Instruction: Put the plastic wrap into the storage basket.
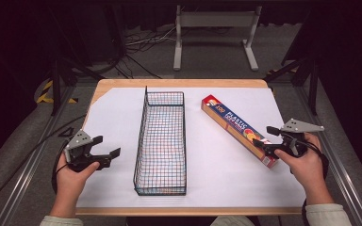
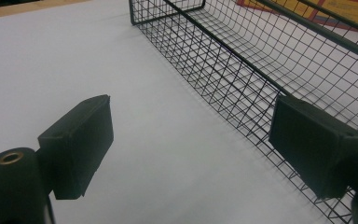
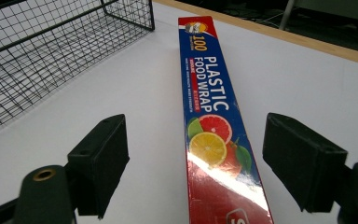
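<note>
The right gripper (image 1: 269, 137) is sitting in the person's right hand (image 1: 306, 162) at the near right of the table, and its jaws are standing wide apart, one on each side of the near end of the plastic food wrap box (image 1: 238, 129). In the right gripper view the right gripper (image 3: 193, 165) is straddling the box (image 3: 214, 135) with clear gaps on both sides, so the pads are touching nothing. The box is lying flat on the white sheet (image 1: 217, 165), running diagonally from its near end by that gripper away toward the far middle of the table, and it is resting well clear of the wire basket (image 1: 161, 141).

Over on the other side, the left gripper (image 1: 106, 147) is being held in the left hand (image 1: 70, 181) just above the sheet, near the basket's left wall, with its jaws spread and nothing between them. In the left gripper view the left gripper (image 2: 189, 144) is pointing across bare white sheet (image 2: 121, 93) with the basket's mesh side (image 2: 242, 70) running along past its right-hand pad; whether that pad is touching the wire I cannot tell.

The basket is standing lengthwise down the middle of the sheet, which is covering most of the wooden table (image 1: 179, 83). Beyond the far edge, a white metal frame (image 1: 214, 33) is standing on the floor among loose cables (image 1: 141, 42).
</note>
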`<state>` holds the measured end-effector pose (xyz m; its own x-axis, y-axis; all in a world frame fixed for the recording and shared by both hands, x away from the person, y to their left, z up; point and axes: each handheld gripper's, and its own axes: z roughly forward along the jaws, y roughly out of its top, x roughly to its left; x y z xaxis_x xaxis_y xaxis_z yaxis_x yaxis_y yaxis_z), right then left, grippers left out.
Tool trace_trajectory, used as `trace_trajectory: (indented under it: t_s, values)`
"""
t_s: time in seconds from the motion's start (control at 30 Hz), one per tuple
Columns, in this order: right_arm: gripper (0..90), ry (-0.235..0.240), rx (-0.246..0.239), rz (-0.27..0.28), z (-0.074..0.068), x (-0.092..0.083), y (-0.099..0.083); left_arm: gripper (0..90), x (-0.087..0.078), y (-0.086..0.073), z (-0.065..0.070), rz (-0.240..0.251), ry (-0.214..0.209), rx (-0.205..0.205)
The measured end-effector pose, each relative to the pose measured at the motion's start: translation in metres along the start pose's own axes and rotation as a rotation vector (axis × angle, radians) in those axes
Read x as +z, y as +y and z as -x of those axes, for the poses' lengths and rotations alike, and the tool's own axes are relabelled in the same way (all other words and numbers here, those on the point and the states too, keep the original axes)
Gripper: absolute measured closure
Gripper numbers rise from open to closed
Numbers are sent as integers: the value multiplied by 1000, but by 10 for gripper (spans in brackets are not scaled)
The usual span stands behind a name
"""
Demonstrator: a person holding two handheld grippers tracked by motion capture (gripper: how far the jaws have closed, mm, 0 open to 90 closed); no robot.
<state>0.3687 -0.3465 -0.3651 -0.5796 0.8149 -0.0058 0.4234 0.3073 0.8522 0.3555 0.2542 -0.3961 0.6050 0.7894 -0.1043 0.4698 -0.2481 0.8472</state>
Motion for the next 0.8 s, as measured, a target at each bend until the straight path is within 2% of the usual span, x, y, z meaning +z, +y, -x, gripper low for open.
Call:
trace_trajectory:
  t_s: [0.23, 0.47, 0.6, 0.8]
  values:
    - [230, -3, -22, -27, 2, 6, 15, 143, -1, 0, 0, 0, 7, 3]
    - [228, -4, -17, -58, 9, 22, 35, 141, -1, 0, -1, 10, 7, -16]
    - [227, 1, -17, -81, 11, 32, 41, 141, -1, -1, 0, 5, 11, -8]
    - [228, -15, -22, -138, 15, 51, 51, 142, -1, -1, -1, 12, 8, -14]
